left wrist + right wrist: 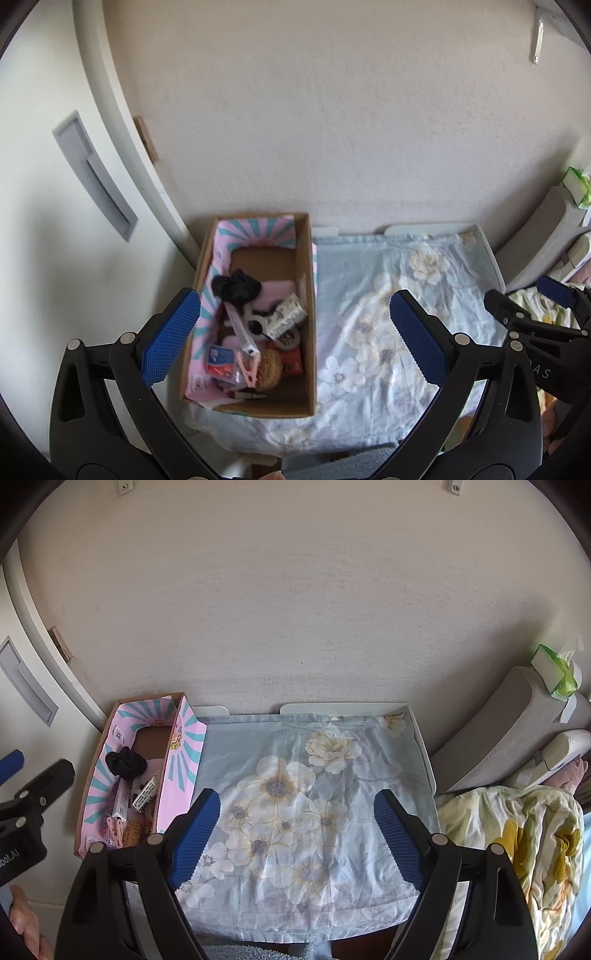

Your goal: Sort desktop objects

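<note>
A cardboard box (310,258) (181,760) with a pink and teal lining stands at the left of a small table covered by a pale blue flowered cloth (399,332) (295,812). Inside lie a black scrunchie (236,286) (125,762), a pink clothes peg (245,369), a brown scouring ball (269,369), a small printed carton (286,315) and other small items. My left gripper (291,332) hangs open above the box's near end, empty. My right gripper (297,834) hangs open over the bare cloth, also empty.
The wall runs right behind the table. A white door with a recessed grey handle (96,177) stands to the left. Grey cushions (509,731), a green tissue pack (557,675) and a yellow flowered blanket (517,842) lie to the right. A hand (26,923) shows at lower left.
</note>
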The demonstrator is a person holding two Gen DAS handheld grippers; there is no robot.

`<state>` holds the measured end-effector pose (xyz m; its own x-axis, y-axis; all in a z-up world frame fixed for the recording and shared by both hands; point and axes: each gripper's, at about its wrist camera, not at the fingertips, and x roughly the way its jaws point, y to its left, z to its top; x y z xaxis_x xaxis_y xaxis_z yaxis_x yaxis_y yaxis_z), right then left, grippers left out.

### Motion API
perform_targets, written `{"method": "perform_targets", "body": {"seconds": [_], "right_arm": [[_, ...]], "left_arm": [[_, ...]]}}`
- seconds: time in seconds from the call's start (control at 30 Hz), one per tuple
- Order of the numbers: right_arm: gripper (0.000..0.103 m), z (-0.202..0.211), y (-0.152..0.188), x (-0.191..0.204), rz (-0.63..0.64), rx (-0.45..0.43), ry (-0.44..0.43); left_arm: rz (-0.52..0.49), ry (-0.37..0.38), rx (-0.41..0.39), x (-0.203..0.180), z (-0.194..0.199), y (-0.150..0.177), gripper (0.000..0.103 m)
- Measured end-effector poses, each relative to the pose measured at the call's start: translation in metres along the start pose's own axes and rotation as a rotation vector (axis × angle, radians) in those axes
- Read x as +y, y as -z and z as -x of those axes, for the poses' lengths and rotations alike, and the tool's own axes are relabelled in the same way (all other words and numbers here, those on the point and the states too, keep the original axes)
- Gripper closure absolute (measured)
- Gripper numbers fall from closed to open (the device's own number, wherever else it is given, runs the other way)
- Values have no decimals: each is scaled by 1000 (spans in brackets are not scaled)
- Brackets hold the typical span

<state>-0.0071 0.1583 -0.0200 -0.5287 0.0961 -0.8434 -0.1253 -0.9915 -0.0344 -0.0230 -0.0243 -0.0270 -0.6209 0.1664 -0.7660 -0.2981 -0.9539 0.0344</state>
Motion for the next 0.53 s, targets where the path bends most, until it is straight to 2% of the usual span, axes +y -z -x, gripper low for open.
{"method": "perform_targets", "body": {"seconds": [0.13,0.53], "right_arm": [[20,1,0,1,-1,-3,-5],[20,1,-3,0,0,-7,-7]], "left_arm": [[-10,-2,-85,-1,16,-5,0],[-37,-18,-137,-9,28,-6,0]]}}
